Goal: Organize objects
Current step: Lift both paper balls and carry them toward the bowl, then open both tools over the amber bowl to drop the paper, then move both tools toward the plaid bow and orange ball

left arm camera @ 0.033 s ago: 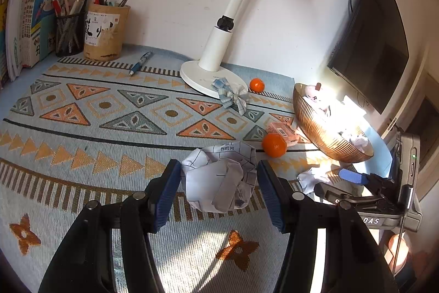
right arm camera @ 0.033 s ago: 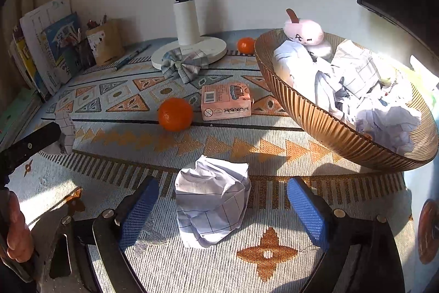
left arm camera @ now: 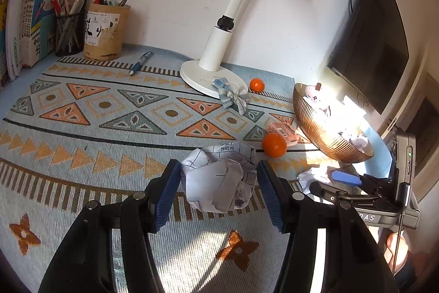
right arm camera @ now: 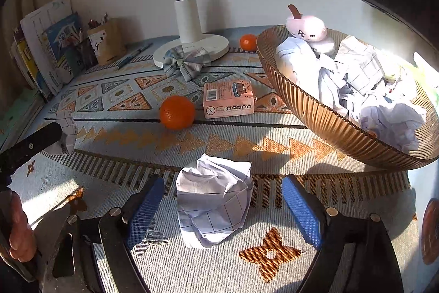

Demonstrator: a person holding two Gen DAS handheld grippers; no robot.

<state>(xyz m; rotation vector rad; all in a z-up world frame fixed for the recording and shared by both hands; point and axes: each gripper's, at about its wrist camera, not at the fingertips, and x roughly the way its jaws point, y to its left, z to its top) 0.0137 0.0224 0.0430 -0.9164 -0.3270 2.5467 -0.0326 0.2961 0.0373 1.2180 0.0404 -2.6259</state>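
Clamped between the pads of the left gripper [left arm camera: 218, 169] is a crumpled paper ball [left arm camera: 219, 183]; both blue pads are pressed against its sides, so it is judged to be firmly gripped and ready to be carried. From the right wrist view the same ball is seen at the far left edge, held at the tip of the dark finger.

On the right gripper [right arm camera: 222, 183] the jaws have just been opening and are now stood well apart. A second paper ball [right arm camera: 216, 199] is sat between them on the woven mat [right arm camera: 164, 260], with a clear gap to each pad, so nothing is gripped on this side. Whether this ball is being approached or has been let go cannot be told.

Just beyond, to the right, a ribbed brown bowl [right arm camera: 315, 111] is already filled with crumpled sheets and a pink plush toy [right arm camera: 307, 28]. It is judged that waste paper is being gathered there, which would explain why both balls are handled near its rim.

Farther out on the mat are left an orange [right arm camera: 177, 112], a pink box [right arm camera: 229, 99] just beside it, a checked bow [right arm camera: 186, 63] against the lamp base [right arm camera: 214, 45], and another orange [right arm camera: 248, 42] at the far side.
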